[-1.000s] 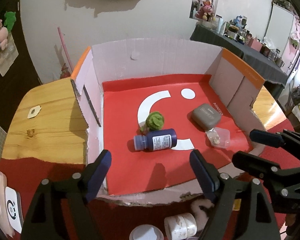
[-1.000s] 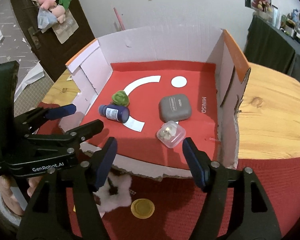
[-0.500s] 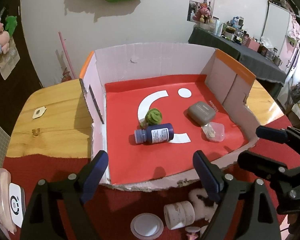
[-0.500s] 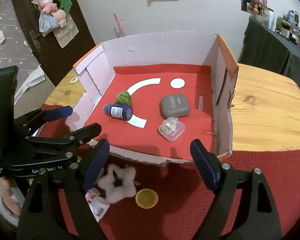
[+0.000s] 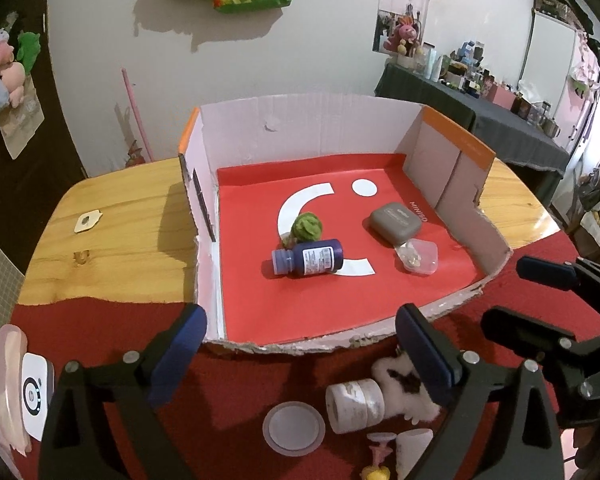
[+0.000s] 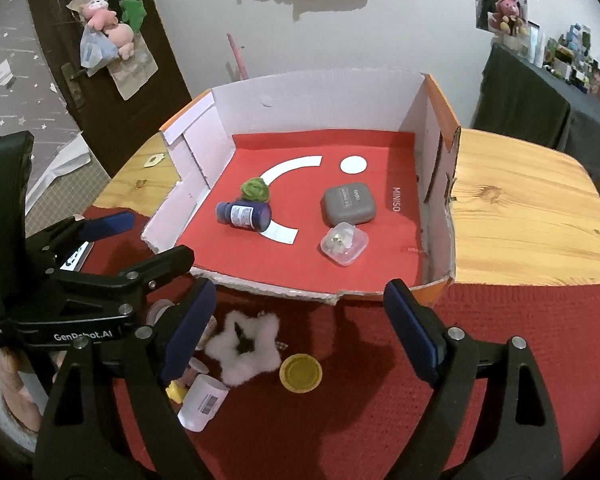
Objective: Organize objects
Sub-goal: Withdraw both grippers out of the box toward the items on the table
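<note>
Bottle – beside green ball.

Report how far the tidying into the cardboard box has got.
Done: four things lie in the red-floored cardboard box: a dark blue bottle on its side, a green fuzzy ball, a grey rounded case and a clear plastic tub.
In hand: nothing; the left tongs and right tongs have just been opening, both empty.
Left: the white fluffy star, yellow lid and white jar lie on the red cloth.
</note>
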A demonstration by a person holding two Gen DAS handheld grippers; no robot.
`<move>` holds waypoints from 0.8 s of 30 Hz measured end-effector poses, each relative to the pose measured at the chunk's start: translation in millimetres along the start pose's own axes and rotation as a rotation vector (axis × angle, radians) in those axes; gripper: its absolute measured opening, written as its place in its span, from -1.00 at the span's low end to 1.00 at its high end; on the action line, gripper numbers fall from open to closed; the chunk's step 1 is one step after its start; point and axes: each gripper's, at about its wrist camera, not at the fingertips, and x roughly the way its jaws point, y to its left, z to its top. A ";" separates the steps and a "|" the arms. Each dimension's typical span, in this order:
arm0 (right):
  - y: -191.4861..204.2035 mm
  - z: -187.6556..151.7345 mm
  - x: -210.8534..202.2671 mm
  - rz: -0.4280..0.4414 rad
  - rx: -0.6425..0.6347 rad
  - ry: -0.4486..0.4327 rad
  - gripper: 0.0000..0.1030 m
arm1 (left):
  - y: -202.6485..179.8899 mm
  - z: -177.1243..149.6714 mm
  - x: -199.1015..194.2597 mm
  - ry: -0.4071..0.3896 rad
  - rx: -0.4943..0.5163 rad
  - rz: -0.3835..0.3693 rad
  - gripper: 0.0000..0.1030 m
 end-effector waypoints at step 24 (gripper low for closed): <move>14.2 -25.8 -10.9 0.019 -0.002 0.010 0.85 | 9.3 -25.0 -12.8 0.004 -0.043 -0.006 0.99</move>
